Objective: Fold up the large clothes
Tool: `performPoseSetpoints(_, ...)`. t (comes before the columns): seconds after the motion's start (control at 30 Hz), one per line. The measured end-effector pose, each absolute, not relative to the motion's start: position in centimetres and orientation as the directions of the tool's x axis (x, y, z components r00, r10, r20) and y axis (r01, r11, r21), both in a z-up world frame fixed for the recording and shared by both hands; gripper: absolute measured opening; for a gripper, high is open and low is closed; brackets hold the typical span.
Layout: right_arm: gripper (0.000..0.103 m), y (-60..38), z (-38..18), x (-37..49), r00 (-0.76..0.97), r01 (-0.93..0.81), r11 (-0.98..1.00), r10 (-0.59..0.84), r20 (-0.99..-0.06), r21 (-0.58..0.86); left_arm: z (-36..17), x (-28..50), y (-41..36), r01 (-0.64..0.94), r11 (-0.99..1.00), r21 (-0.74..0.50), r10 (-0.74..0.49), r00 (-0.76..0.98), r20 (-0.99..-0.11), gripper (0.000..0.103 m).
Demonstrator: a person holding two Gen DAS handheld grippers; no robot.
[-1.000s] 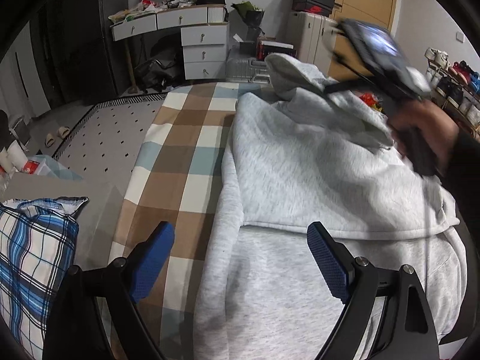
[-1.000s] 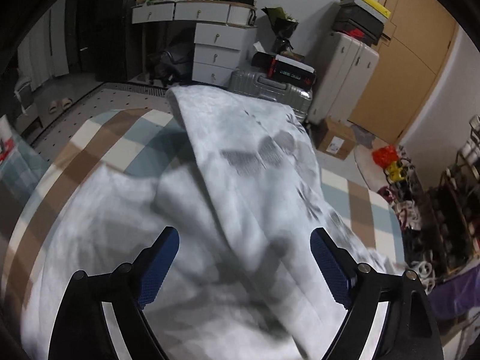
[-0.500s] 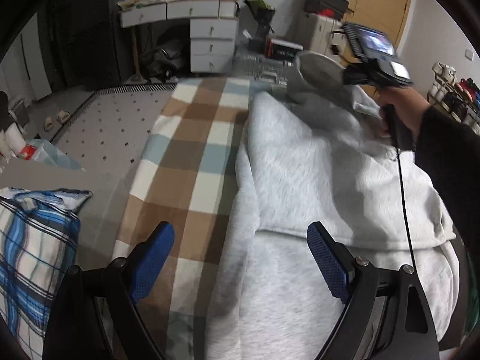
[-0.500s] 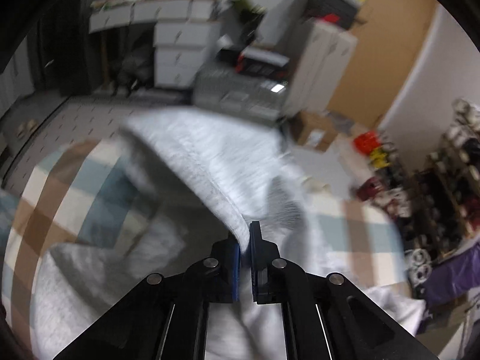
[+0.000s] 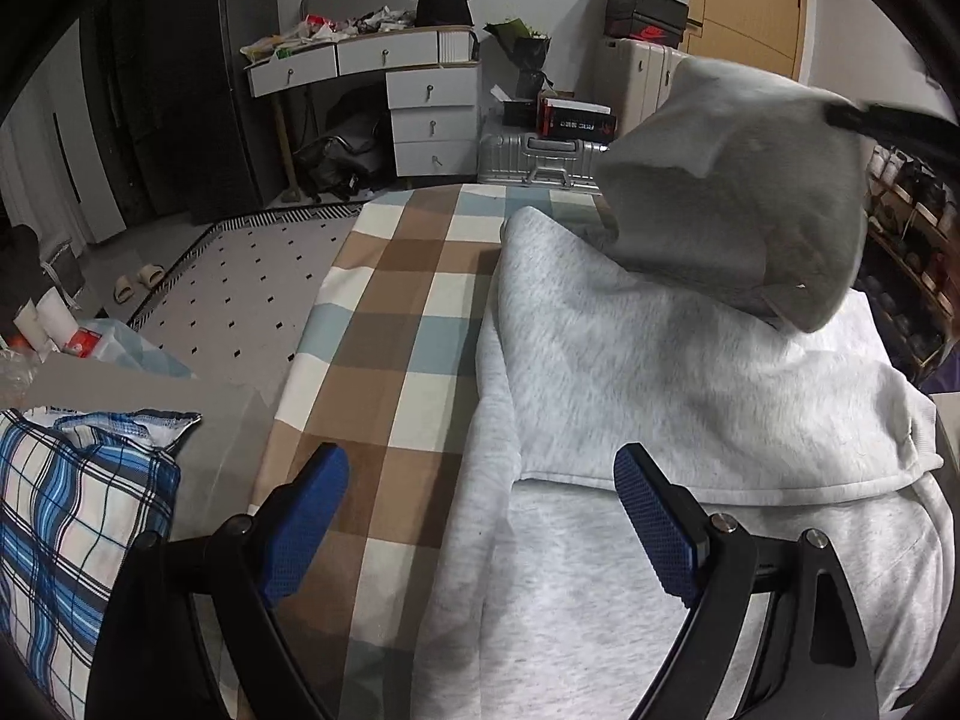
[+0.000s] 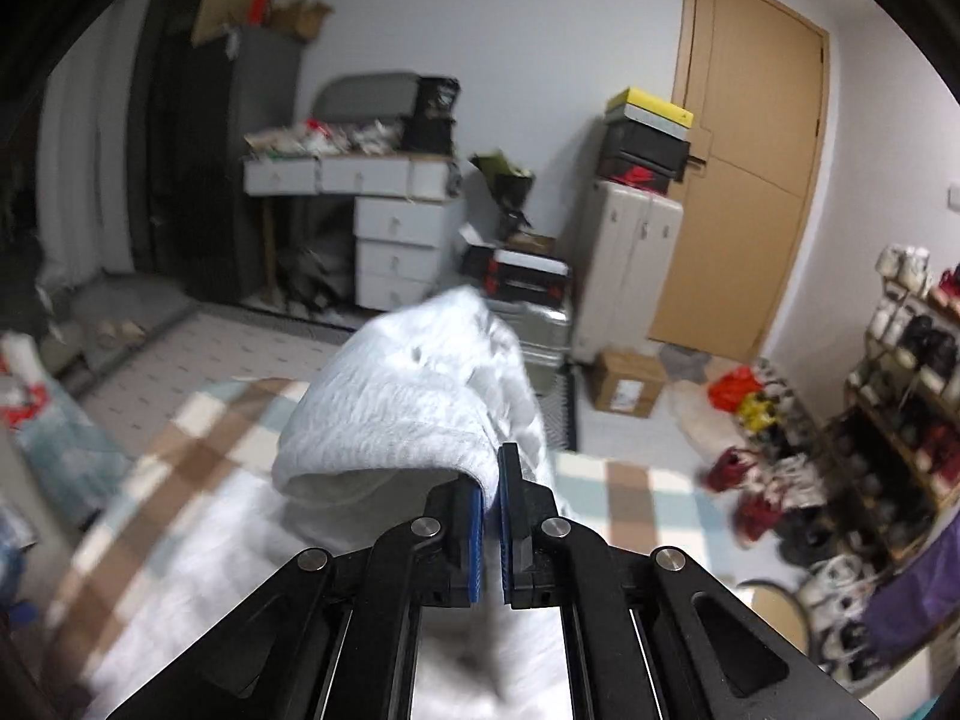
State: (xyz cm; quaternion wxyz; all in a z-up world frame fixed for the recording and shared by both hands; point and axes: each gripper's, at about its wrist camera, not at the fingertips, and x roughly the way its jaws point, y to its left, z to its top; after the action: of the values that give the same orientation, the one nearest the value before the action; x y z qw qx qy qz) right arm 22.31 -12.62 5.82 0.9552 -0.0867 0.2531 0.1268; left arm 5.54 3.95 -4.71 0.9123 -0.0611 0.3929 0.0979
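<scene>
Now pinched shut on grey hoodie [image 5: 660, 360] hood by right gripper [image 6: 491, 516] and lifted since a second ago, fold-over starting; left gripper [image 5: 480, 516] wide open, empty.

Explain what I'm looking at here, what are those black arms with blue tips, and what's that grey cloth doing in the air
Those black arms are handheld grasping tools, one in each of a person's hands, each carrying a wide-angle camera that looks along its two blue-padded fingers. One picture comes from the left tool, which is open above a light grey hoodie lying on a checked cloth. The other comes from the right tool, shut on the hood and holding it up off the garment; in the left view that lifted part hangs in the air. A blue plaid pillow sits to the left.
</scene>
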Motion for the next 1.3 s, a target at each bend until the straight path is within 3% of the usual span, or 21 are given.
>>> performPoseSetpoints(0.13, 0.004, -15.0, 2.9, 17.8, 0.8, -0.287, 0.956, 0.277, -0.533, 0.066, -5.0, 6.1, 3.1, -0.208, 0.976, -0.06, 0.1, 0.678, -0.728, 0.087)
performPoseSetpoints(0.37, 0.005, -18.1, -3.2, 13.7, 0.794, -0.187, 0.922, 0.346, -0.501, 0.341, -4.8, 7.0, 1.0, -0.169, 0.981, -0.092, 0.053, 0.696, -0.716, 0.087)
performPoseSetpoints(0.47, 0.005, -19.6, -5.1, 12.6, 0.781, -0.141, 0.885, 0.375, -0.499, 0.443, -4.8, 7.3, 1.0, -0.143, 0.973, -0.181, -0.03, 0.701, -0.713, 0.087)
performPoseSetpoints(0.6, 0.005, -20.8, -4.9, 13.0, 0.767, -0.125, 0.874, 0.385, -0.514, 0.469, -3.5, 8.0, 1.4, -0.079, 0.942, -0.326, -0.179, 0.705, -0.687, 0.087)
performPoseSetpoints(0.73, 0.005, -20.8, -5.0, 12.8, 0.748, -0.149, 0.887, 0.39, -0.537, 0.436, -0.8, 10.0, 1.4, -0.065, 0.919, -0.388, -0.215, 0.742, -0.635, 0.087)
performPoseSetpoints(0.83, 0.005, -20.4, -5.4, 12.8, 0.737, -0.155, 0.898, 0.382, -0.558, 0.411, -0.2, 13.9, -0.4, -0.012, 0.953, -0.303, -0.209, 0.696, -0.687, 0.087)
performPoseSetpoints(1.07, 0.005, -20.9, -6.0, 12.8, 0.716, -0.168, 0.884, 0.414, -0.562, 0.437, -0.9, 20.7, -5.0, 0.015, 0.998, -0.056, -0.055, 0.555, -0.83, 0.087)
performPoseSetpoints(1.13, 0.005, -20.7, -6.1, 12.9, 0.71, -0.175, 0.89, 0.41, -0.572, 0.421, -0.7, 21.5, -5.5, 0.028, 0.998, -0.059, -0.065, 0.553, -0.83, 0.079)
performPoseSetpoints(1.17, 0.005, -20.7, -6.2, 12.8, 0.708, -0.178, 0.89, 0.412, -0.574, 0.419, -0.5, 21.7, -5.6, 0.045, 0.996, -0.074, -0.087, 0.547, -0.833, 0.057)
performPoseSetpoints(1.2, 0.006, -20.8, -6.3, 12.9, 0.704, -0.181, 0.888, 0.418, -0.575, 0.424, -0.4, 21.7, -5.7, 0.064, 0.994, -0.087, -0.107, 0.533, -0.839, 0.027)
performPoseSetpoints(1.3, 0.005, -21.0, -6.5, 13.1, 0.693, -0.17, 0.884, 0.421, -0.585, 0.435, -0.4, 22.0, -6.2, 0.107, 0.985, -0.133, -0.168, 0.472, -0.865, 0.005)
